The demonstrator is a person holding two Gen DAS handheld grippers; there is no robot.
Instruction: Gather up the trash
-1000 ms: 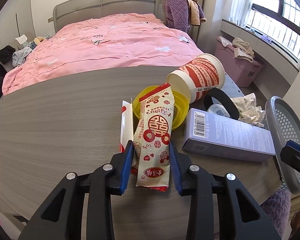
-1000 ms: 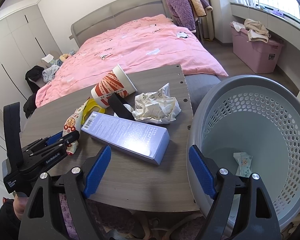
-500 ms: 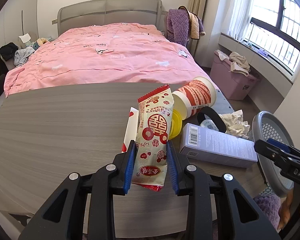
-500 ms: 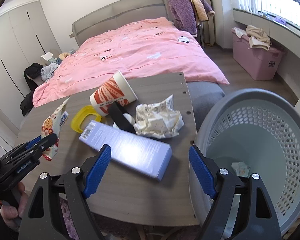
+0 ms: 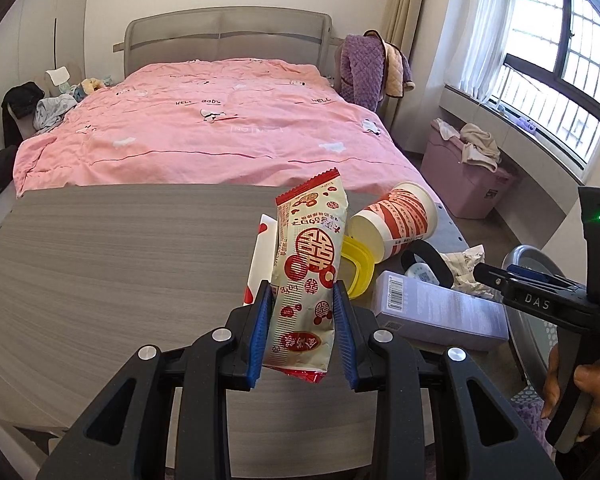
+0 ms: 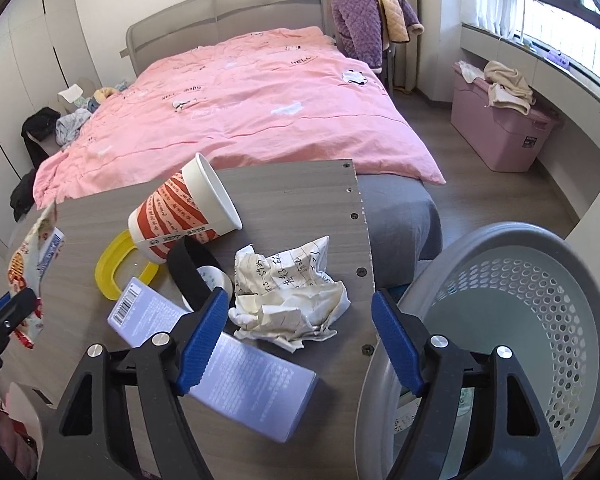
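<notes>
My left gripper (image 5: 302, 296) is shut on a red-and-cream snack wrapper (image 5: 310, 264), held upright above the grey wooden table (image 5: 100, 260). The same wrapper (image 6: 28, 252) shows at the left edge of the right wrist view. My right gripper (image 6: 300, 300) hovers at the table's right end with its jaws closing. A crumpled paper ball (image 6: 288, 292) lies between and just beyond its fingers, and the pads are not touching it. A grey perforated basket (image 6: 500, 248) stands beside the table at the right, with a small scrap at its bottom.
A red-striped paper cup (image 6: 180, 212) lies on its side. Next to it are a yellow lid ring (image 6: 108, 264), a black band with a tape roll (image 6: 188, 272) and a purple box (image 6: 236, 360). A pink bed stands behind the table.
The left gripper has lifted the wrapper clear of the table and the yellow lid. The right gripper has swung left from over the basket to the crumpled paper, its jaws narrower.
</notes>
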